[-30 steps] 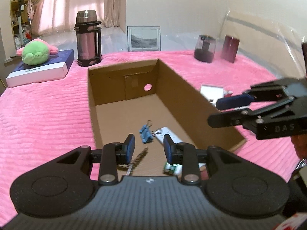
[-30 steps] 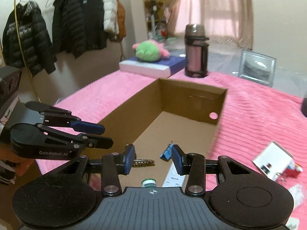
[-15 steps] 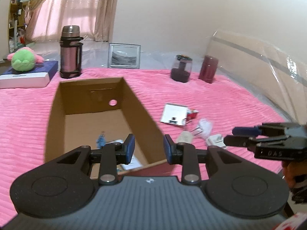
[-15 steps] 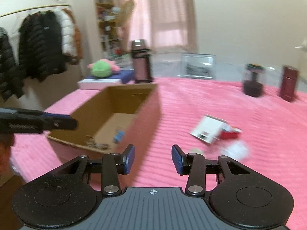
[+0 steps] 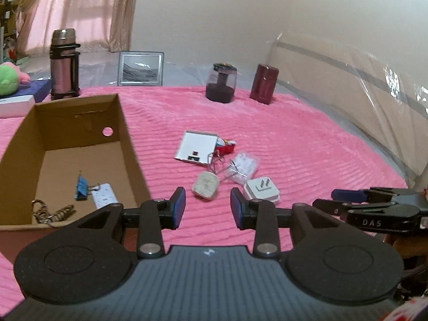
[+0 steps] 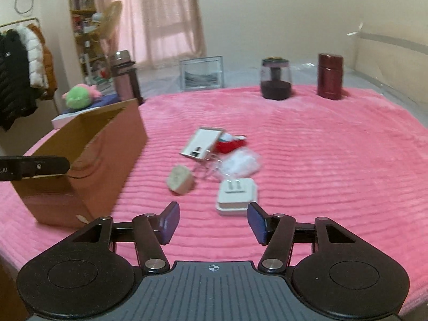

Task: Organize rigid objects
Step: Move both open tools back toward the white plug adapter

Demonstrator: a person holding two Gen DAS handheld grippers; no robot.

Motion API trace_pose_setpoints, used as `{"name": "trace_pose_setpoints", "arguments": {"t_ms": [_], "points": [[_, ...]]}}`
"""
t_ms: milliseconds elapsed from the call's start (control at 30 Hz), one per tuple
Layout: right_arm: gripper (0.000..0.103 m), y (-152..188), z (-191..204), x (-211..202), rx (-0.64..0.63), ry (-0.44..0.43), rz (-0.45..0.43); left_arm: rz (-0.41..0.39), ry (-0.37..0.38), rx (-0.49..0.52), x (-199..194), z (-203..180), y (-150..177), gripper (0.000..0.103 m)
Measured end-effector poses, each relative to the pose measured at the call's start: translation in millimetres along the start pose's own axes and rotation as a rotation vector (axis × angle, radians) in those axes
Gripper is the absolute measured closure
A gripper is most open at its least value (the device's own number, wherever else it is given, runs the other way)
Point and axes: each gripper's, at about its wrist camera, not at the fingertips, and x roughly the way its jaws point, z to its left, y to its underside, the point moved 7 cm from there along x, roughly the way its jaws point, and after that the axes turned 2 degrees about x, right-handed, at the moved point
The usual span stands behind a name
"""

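A cardboard box point(image 5: 125, 133) stands at the left on the pink blanket. It holds a blue binder clip point(image 5: 80, 188), a white strip point(image 5: 105, 199) and a braided keychain point(image 5: 53, 212). To its right lies a pile: a flat white box point(image 5: 196, 148), a red item point(image 5: 227, 147), a clear bag point(image 5: 243, 164), a beige plug point(image 5: 206, 186) and a white charger point(image 5: 262, 190). My left gripper point(image 5: 208, 211) hangs just short of the beige plug, its jaws opening, nothing between them. My right gripper point(image 6: 213, 223) faces the white charger point(image 6: 236, 195), its jaws opening and empty.
At the back stand a thermos point(image 5: 64, 64), a picture frame point(image 5: 141, 68), a dark jar point(image 5: 221, 83) and a maroon cylinder point(image 5: 263, 84). A green plush toy point(image 5: 8, 76) sits far left. A plastic-wrapped board point(image 5: 347, 93) lines the right side. Coats point(image 6: 16, 67) hang at left.
Both grippers have swung from above the box to the right, toward the pile on the blanket. The right jaws have spread wider.
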Motion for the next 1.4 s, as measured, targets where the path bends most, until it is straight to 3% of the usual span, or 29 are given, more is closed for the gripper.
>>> {"name": "trace_pose_setpoints", "arguments": {"t_ms": [333, 567, 833, 1000, 1133, 1400], "points": [[0.034, 6, -30, -1, 0.054, 0.054, -0.003, 0.043, -0.027, 0.035, 38, -24, 13, 0.068], [0.030, 6, -37, 14, 0.045, 0.053, 0.011, 0.072, -0.053, 0.018, 63, -23, 19, 0.053], [0.025, 12, -36, 52, 0.019, 0.031, 0.050, 0.091, -0.059, 0.005, 89, -23, 19, 0.049], [0.023, 13, -33, 78, -0.010, 0.026, 0.051, 0.099, -0.068, -0.001, 105, -22, 19, 0.042], [0.021, 14, -34, 101, -0.019, 0.030, 0.047, 0.110, -0.058, -0.024, 116, -18, 19, 0.030], [0.021, 20, -34, 143, -0.034, 0.034, 0.059, 0.120, -0.076, -0.016, 131, -13, 21, 0.025]]}}
